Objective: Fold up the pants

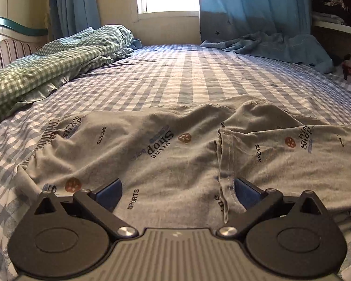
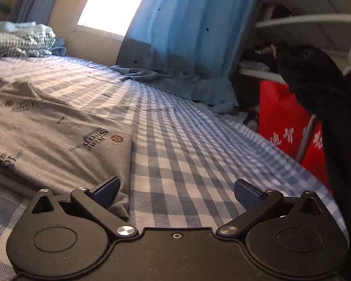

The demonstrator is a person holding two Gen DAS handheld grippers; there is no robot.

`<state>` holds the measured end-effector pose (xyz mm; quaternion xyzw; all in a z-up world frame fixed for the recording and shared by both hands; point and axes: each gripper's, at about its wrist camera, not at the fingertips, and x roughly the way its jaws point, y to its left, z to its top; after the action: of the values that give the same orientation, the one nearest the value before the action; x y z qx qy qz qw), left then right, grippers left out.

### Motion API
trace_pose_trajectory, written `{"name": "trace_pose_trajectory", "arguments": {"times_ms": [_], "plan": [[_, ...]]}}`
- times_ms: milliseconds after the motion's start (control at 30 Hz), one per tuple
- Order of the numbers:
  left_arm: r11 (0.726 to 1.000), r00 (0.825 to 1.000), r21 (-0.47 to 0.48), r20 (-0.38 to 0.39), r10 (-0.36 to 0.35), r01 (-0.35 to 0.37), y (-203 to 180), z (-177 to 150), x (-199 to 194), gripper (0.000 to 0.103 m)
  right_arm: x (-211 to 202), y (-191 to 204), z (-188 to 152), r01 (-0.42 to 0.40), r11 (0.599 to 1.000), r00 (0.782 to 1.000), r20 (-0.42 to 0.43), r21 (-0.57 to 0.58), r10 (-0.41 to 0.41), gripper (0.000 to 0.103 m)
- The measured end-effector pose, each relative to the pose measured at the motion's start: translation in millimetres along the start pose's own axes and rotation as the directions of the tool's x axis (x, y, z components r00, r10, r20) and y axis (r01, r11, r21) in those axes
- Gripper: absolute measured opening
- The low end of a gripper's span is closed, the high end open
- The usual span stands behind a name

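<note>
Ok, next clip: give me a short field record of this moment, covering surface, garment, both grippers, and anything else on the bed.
surface: bed with blue checked sheet
garment: grey printed pants, spread out and wrinkled, one part lapped over another
left gripper: open, low over the pants, cloth between its fingers, not clamped
right gripper: open, at the pants' edge, mostly over bare sheet
other on bed: green checked blanket, bunched; blue curtain trailing onto the sheet
beside bed: red bag
</note>
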<state>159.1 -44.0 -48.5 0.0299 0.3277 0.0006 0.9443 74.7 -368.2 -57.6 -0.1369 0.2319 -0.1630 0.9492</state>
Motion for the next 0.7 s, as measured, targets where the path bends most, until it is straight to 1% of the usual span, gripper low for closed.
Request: {"name": "trace_pose_trajectory", "arguments": {"times_ms": [33, 67, 100, 133, 167, 200, 267, 333, 367, 433, 467, 533, 600, 633, 667, 700], "plan": [[1.000, 1.000, -0.001, 0.012, 0.001, -0.001, 0, -2, -2, 0.103, -5, 4, 5, 0.023, 1.000, 1.000, 0.005, -0.014, -0.023, 0.102], [1.000, 1.000, -0.007, 0.021, -0.005, 0.005, 1, -4, -4, 0.103, -13, 12, 9, 0.045, 0.998, 0.999, 0.032, -0.034, -0.044, 0.102], [1.000, 0.999, -0.022, 0.033, -0.018, 0.019, 4, -5, -6, 0.103, -21, 18, 13, 0.041, 0.998, 0.996, 0.075, -0.050, -0.037, 0.102], [0.999, 0.999, -0.039, 0.039, -0.028, 0.029, 7, -6, -7, 0.103, -29, 26, 16, 0.017, 0.998, 0.994, 0.109, -0.067, -0.009, 0.102], [0.998, 0.999, -0.055, 0.039, -0.036, 0.038, 10, -6, -7, 0.103, -33, 37, 17, -0.006, 0.995, 0.992, 0.125, -0.098, 0.018, 0.102], [0.996, 0.998, -0.072, 0.036, -0.043, 0.046, 13, -5, -6, 0.103, -33, 51, 17, -0.011, 0.989, 0.992, 0.121, -0.145, 0.029, 0.102], [0.994, 0.998, -0.094, 0.041, -0.055, 0.059, 17, -4, -7, 0.103, -20, 76, 11, -0.004, 0.974, 0.997, 0.069, -0.227, 0.020, 0.102], [0.991, 0.996, -0.111, 0.059, -0.073, 0.079, 25, -6, -15, 0.103, -20, 80, 11, 0.046, 0.977, 0.995, 0.098, -0.210, -0.026, 0.102], [0.988, 0.993, -0.116, 0.064, -0.096, 0.103, 32, -7, -21, 0.103, -19, 79, 13, 0.033, 0.978, 0.996, 0.084, -0.207, -0.016, 0.102], [0.975, 0.977, -0.093, 0.096, -0.191, 0.200, 51, -10, -35, 0.103, -20, 77, 15, 0.015, 0.983, 0.998, 0.066, -0.185, -0.003, 0.102], [0.974, 0.972, -0.082, 0.115, -0.203, 0.213, 61, -12, -43, 0.103, -22, 77, 18, 0.007, 0.984, 0.998, 0.067, -0.177, 0.005, 0.102], [0.981, 0.975, -0.079, 0.151, -0.165, 0.178, 82, -15, -54, 0.103, -31, 83, 27, -0.014, 0.986, 0.993, 0.110, -0.167, 0.033, 0.102], [0.983, 0.983, -0.116, 0.137, -0.123, 0.139, 107, -15, -56, 0.103, -38, 98, 38, -0.020, 0.985, 0.986, 0.162, -0.173, 0.049, 0.102], [0.979, 0.988, -0.160, 0.116, -0.105, 0.123, 120, -15, -54, 0.103, -41, 110, 46, -0.032, 0.983, 0.980, 0.187, -0.179, 0.065, 0.102], [0.969, 0.991, -0.217, 0.091, -0.096, 0.114, 134, -15, -51, 0.102, -43, 120, 53, -0.053, 0.982, 0.975, 0.204, -0.182, 0.090, 0.102], [0.950, 0.992, -0.289, 0.074, -0.106, 0.123, 149, -16, -46, 0.102, -43, 133, 60, -0.086, 0.979, 0.969, 0.214, -0.186, 0.126, 0.102]]}}
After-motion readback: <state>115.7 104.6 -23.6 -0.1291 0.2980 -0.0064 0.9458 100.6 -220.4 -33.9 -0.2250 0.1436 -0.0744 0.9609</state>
